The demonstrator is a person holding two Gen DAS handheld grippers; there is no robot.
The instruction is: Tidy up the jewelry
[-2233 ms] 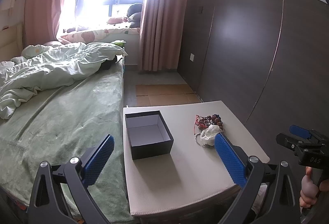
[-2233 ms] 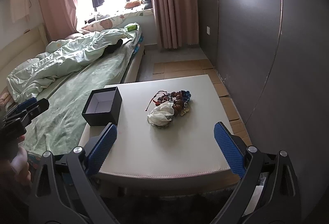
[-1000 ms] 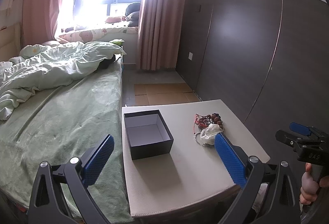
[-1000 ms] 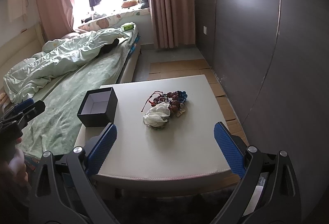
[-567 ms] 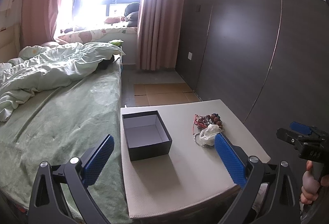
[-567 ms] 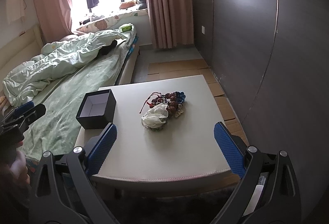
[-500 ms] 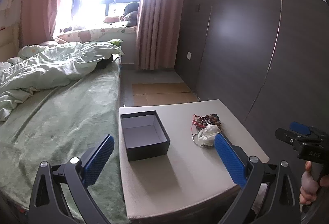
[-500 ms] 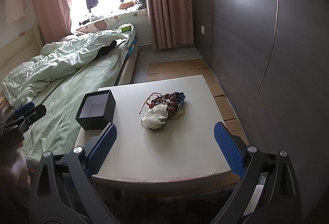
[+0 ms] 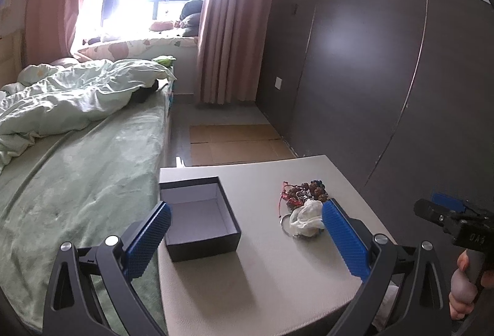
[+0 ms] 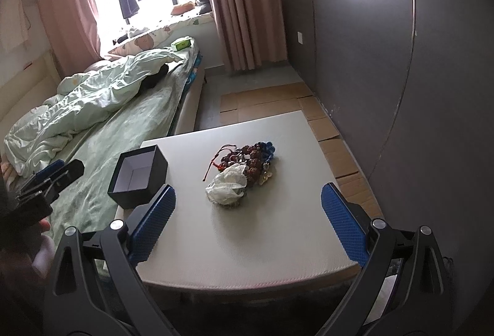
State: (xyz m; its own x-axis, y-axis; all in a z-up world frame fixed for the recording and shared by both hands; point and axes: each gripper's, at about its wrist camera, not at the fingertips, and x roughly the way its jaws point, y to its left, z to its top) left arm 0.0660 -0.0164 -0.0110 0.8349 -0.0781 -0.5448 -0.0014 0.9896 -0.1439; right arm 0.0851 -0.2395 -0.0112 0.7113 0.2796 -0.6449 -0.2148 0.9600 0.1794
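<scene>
An open black box [image 9: 199, 217] with a pale empty inside stands on the left part of a white table [image 9: 265, 280]; it also shows in the right wrist view [image 10: 139, 180]. A pile of jewelry [image 9: 304, 195] with brown beads, a red cord and a white fabric piece [image 9: 305, 217] lies on the right part; in the right wrist view the pile [image 10: 248, 161] is at the table's middle. My left gripper [image 9: 245, 240] is open and empty, above the table's near edge. My right gripper [image 10: 247, 221] is open and empty, short of the pile.
A bed [image 9: 77, 169] with a green cover and crumpled duvet runs along the table's left side. A dark panelled wall [image 9: 370, 73] stands to the right. Cardboard sheets [image 9: 234, 141] lie on the floor beyond the table. Pink curtains frame a bright window.
Both grippers have shifted slightly; the table and its objects sit a little more to the left in both views. Both stay open and empty. The box and jewelry have not moved.
</scene>
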